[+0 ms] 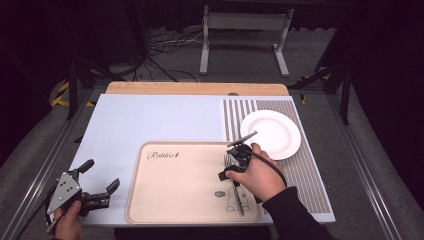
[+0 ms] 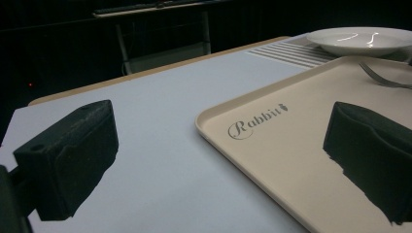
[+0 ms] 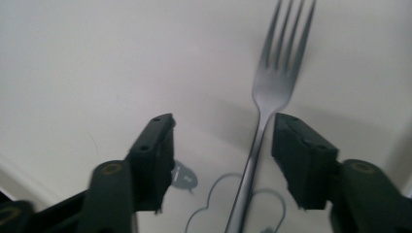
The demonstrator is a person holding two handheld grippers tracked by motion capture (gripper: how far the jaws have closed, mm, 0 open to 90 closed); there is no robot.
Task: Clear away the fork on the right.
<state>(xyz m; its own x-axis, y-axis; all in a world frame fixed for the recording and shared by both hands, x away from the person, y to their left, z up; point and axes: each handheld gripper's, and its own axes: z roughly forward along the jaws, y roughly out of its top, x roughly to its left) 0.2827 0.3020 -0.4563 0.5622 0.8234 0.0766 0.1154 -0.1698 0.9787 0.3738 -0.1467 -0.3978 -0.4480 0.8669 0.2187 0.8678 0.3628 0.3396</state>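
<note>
Low and right of centre in the high view, the right gripper (image 1: 235, 161) points down over the beige plastic tray (image 1: 165, 200), held by a hand in a dark sleeve that comes in from the bottom edge. Its fingers (image 3: 155, 145) stand apart in the right gripper view, and the slim silver metal fork (image 3: 265, 121) lies flat on the tray between them, closer to the finger at the right of that frame. Neither pad presses on the handle; a gap shows on both sides, narrow at the right. The fork's tines reach toward the top of that frame, and its handle runs down across a grey printed outline on the tray. From above, the fork's handle (image 1: 239, 197) shows below the hand, toward the tray's lower right corner, with the tines beside the gripper.

Toward the lower left corner of the high view, the left gripper (image 1: 102, 184) rests just off the tray's left rim on the pale blue counter (image 1: 150, 120). Its fingers (image 2: 73, 155) are spread wide with nothing between them; in the left gripper view one hangs over the counter and the other over the tray, near the printed word "Rabbit".

A round white plate (image 1: 272, 134) sits on a grey striped mat (image 1: 310, 175) at the right of the counter, just beyond the tray's upper right corner.
</note>
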